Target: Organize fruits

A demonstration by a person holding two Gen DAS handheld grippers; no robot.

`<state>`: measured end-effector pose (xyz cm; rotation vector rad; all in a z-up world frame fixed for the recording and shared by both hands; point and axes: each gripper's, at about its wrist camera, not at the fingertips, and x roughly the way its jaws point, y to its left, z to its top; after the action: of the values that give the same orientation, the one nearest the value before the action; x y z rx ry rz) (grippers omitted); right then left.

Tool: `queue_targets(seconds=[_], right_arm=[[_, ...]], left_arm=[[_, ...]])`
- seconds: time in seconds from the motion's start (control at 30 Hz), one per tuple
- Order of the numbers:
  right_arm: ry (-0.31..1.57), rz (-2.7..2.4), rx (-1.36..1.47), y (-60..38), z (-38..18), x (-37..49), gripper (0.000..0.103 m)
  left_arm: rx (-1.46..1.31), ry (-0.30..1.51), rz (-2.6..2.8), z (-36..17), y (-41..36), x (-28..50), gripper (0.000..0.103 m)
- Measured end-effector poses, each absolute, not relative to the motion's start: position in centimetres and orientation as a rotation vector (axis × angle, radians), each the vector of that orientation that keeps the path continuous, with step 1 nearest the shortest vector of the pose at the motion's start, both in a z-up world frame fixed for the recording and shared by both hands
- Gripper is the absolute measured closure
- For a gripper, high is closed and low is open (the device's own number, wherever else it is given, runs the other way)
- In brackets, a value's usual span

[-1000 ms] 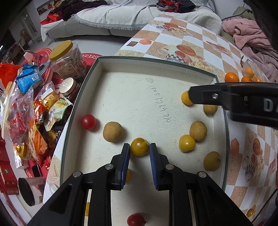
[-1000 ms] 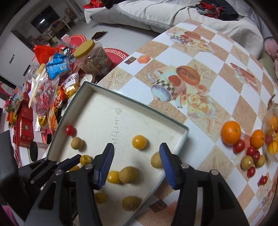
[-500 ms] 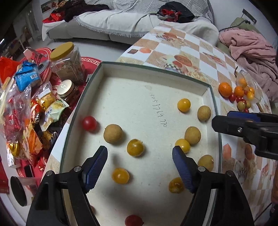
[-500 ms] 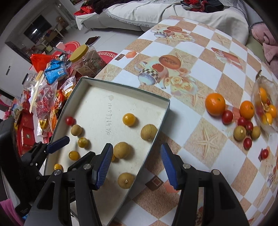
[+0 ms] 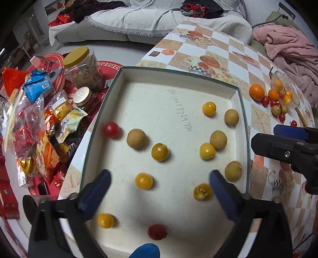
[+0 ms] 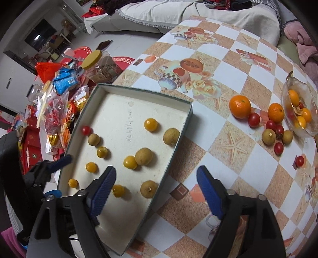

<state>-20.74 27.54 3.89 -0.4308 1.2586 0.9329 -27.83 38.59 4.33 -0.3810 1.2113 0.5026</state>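
A shallow white box (image 5: 119, 79) (image 6: 178, 142) on the patterned table holds several yellow tomatoes, brown longans (image 5: 136, 138) and two red tomatoes (image 5: 111, 129). My left gripper (image 5: 159, 190) is open and empty above the box's near end, over a yellow tomato (image 5: 143, 180). My right gripper (image 6: 157, 190) is open and empty, straddling the box's right edge. Two oranges (image 6: 239, 106), red tomatoes and longans lie loose at the right, next to a glass bowl (image 6: 298, 111) of fruit.
Left of the table, on the floor, are snack bags (image 5: 39, 127), a yellow-lidded jar (image 5: 83, 67) and red boxes. A pink blanket (image 5: 288, 51) lies at the far right. A sofa (image 6: 178, 13) stands behind the table.
My left gripper opened, let go of a yellow tomato in the box and drew back. My right gripper pulled back and right, from over the box to its right edge.
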Motion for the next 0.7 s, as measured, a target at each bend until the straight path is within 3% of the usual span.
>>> queue_targets(seconds=[0.2, 0.27, 0.7], right_arm=[[1.262, 0.916, -0.479, 27.7, 3.5, -21.5, 0.011], [1.265, 0.916, -0.499, 27.9, 3.4, -21.9, 0.0], [1.226, 0.914, -0.563, 28.2, 3.7, -23.0, 0.0]], left_arm=[[-0.409, 1.265, 0.495, 3.8, 38.1, -28.8, 0.001], [-0.429, 1.264, 0.497, 3.8, 38.1, -29.2, 0.001], [-0.395, 1.293, 0.531, 4.0, 37.8, -29.6, 0.001]])
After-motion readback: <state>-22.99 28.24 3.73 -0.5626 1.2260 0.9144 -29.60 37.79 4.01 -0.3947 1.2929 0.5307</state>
